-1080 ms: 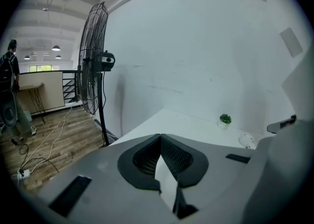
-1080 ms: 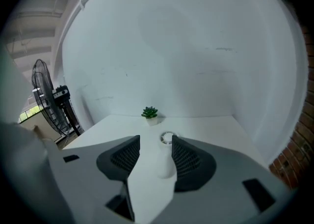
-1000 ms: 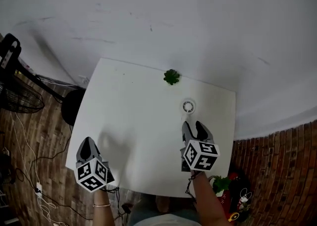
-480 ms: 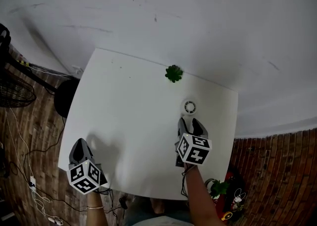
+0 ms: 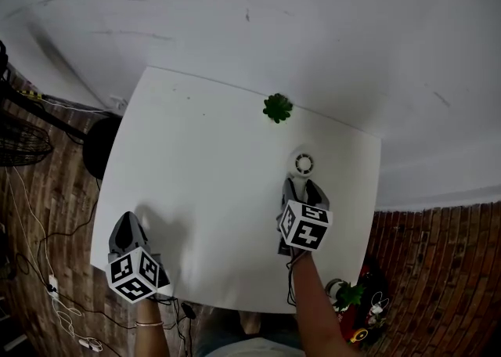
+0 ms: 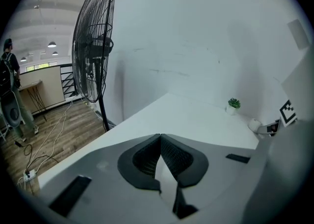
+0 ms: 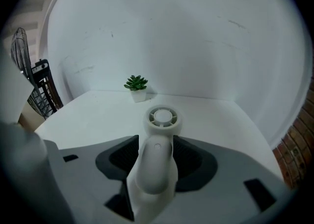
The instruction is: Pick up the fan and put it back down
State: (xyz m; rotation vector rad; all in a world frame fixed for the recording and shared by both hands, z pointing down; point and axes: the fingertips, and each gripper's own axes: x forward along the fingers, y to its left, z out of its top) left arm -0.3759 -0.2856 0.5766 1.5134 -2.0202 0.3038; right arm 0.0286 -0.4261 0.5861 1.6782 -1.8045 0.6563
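Observation:
The small white hand fan (image 5: 304,164) is on the right part of the white table (image 5: 196,167), round head pointing away from me. My right gripper (image 5: 304,189) is shut on its handle. In the right gripper view the handle (image 7: 156,164) runs between both dark pads, and the fan's head (image 7: 162,118) sticks out past them. I cannot tell whether the fan rests on the table or hangs just above it. My left gripper (image 5: 127,228) is at the table's near left corner, shut with nothing in it (image 6: 160,155).
A little green plant in a white pot (image 5: 277,107) stands at the table's far edge, just beyond the fan. A tall black floor fan (image 6: 93,46) stands on the wooden floor left of the table. A white wall lies behind, with cables on the floor (image 5: 31,214).
My right gripper has moved forward along the fan's handle and its jaws have narrowed onto it. The left gripper stays near the table's left corner.

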